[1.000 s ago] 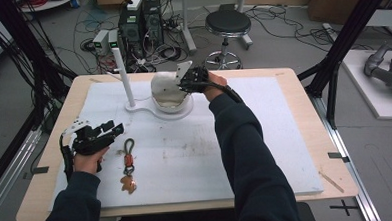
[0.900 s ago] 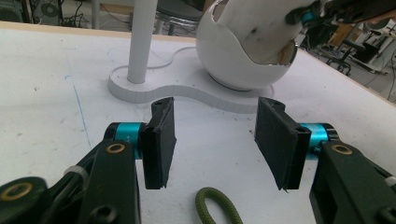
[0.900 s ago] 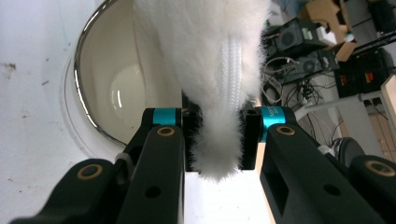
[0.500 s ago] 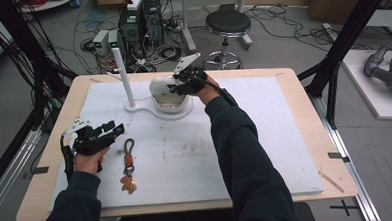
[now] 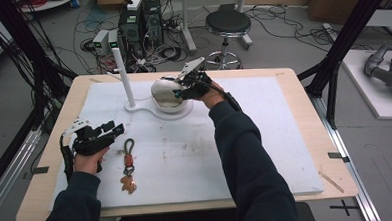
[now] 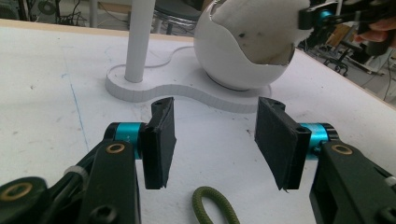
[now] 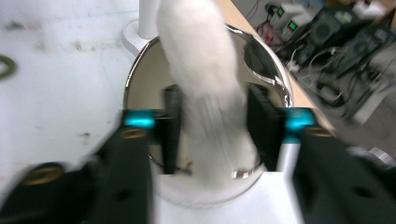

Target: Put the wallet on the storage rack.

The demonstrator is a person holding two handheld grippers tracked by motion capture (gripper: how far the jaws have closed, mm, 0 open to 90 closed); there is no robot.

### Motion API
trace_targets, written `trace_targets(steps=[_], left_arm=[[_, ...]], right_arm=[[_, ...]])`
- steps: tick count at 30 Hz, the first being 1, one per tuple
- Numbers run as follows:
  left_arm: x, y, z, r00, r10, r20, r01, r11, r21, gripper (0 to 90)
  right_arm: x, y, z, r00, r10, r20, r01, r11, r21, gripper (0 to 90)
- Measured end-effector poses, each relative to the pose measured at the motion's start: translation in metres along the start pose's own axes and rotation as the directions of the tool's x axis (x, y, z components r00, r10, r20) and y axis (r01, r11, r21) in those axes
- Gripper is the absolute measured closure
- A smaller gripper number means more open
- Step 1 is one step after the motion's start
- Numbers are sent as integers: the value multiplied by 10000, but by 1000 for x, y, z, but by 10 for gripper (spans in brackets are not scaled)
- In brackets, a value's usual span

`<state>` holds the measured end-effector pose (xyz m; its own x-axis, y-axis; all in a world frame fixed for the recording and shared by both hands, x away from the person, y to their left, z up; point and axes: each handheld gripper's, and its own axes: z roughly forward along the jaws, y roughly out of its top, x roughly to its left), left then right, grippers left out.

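A lab room with a grey floor surrounds the worktop: a tangle of cables, two dark computer towers and one round stool stand beyond its far edge, and black frame posts rise at both sides. No brand, label or writing can be read anywhere. The worktop is a pale wooden board covered by one white mat.

Near the far edge, left of the middle, lies one flat white base that carries one upright white post and one round white bowl with a shiny rim. A piece of white fluffy material hangs into the bowl's mouth. The right tool is at that mouth; in the right gripper view the fluffy piece runs down between its two black pads, and the blurred picture leaves it unclear whether they touch it. Its jaws have just been opening.

The left tool rests near the worktop's left edge, held in the person's hand, its jaws spread apart with nothing between them. Just beside it, toward the near edge, lies one keychain: an olive-green cord loop, a reddish middle part and a brown charm at the end. Two dark sleeves reach in from the near edge.
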<state>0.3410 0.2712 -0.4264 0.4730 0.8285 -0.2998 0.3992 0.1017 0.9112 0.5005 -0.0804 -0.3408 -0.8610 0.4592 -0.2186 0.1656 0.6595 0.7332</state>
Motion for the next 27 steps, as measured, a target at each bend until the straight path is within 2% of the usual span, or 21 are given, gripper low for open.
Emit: trace_targets(steps=[1, 2, 4, 7, 8, 10, 11, 12, 13, 14, 16, 17, 18, 19, 21, 22, 23, 24, 27], left_arm=[[0, 0, 0, 10000, -10, -21, 10, 10000, 1, 473], [0, 0, 0, 10000, -26, -33, 26, 10000, -9, 468], [0, 0, 0, 10000, -82, -21, 82, 10000, -41, 453], [-1, 0, 0, 9999, -135, -40, 135, 9999, -44, 394], [-1, 0, 0, 9999, -149, -51, 149, 9999, -43, 364], [-1, 0, 0, 9998, -168, -105, 167, 9998, -72, 308], [-1, 0, 0, 9998, -138, -115, 137, 9998, -114, 282], [-1, 0, 0, 9999, -107, -107, 105, 9998, -160, 259], [-2, 0, 0, 9999, -78, -89, 76, 9999, -152, 237], [-2, 0, 0, 10000, -1, -39, 0, 9998, -184, 222], [-4, 0, 1, 9999, 141, 23, -141, 9998, -136, 220], [-5, 0, 1, 9998, 175, 78, -175, 9998, -74, 220], [-6, 0, 2, 9996, 242, 130, -241, 9997, -31, 220], [-7, 0, 3, 9994, 294, 182, -294, 9996, -12, 220], [-9, -1, 4, 9990, 383, 218, -385, 9992, 71, 220], [-10, -1, 4, 9988, 431, 248, -434, 9990, 127, 220], [-11, -1, 5, 9986, 463, 250, -466, 9988, 137, 220], [-11, -1, 5, 9987, 446, 250, -450, 9989, 138, 220], [-11, -1, 6, 9983, 529, 246, -533, 9985, 149, 220]], right_arm=[[0, -3, -5, 9993, 373, -1, -373, 9991, -176, 459], [-1, -7, -11, 9984, 563, 74, -558, 9971, -516, 455], [-3, -14, -23, 9947, 1025, 9, -1021, 9915, -812, 394], [-9, -25, -43, 9740, 2224, -424, -2249, 9719, -690, 345], [-10, -29, -50, 9685, 2456, -412, -2480, 9663, -697, 323], [-6, -41, -65, 9723, 2339, 51, -2309, 9630, -1391, 320], [-4, -50, -74, 9713, 2357, 318, -2285, 9618, -1508, 316], [-3, -58, -81, 9698, 2408, 379, -2314, 9583, -1680, 302], [-3, -65, -88, 9632, 2664, 364, -2587, 9551, -1443, 277], [-1, -74, -94, 9585, 2795, 556, -2698, 9529, -1386, 271], [3, -93, -106, 9515, 2968, 807, -2870, 9512, -1136, 267], [5, -104, -111, 9497, 2995, 914, -2880, 9500, -1203, 262], [9, -124, -121, 9404, 3244, 1017, -3129, 9429, -1142, 260], [9, -124, -121, 9404, 3244, 1017, -3129, 9429, -1142, 260], [14, -145, -130, 9283, 3555, 1092, -3411, 9308, -1311, 251], [17, -154, -135, 9211, 3710, 1178, -3549, 9247, -1379, 245], [21, -171, -142, 9074, 4001, 1290, -3815, 9126, -1470, 229], [21, -171, -142, 9074, 4001, 1290, -3815, 9126, -1470, 229], [27, -193, -148, 8918, 4218, 1636, -4013, 9045, -1445, 219]])
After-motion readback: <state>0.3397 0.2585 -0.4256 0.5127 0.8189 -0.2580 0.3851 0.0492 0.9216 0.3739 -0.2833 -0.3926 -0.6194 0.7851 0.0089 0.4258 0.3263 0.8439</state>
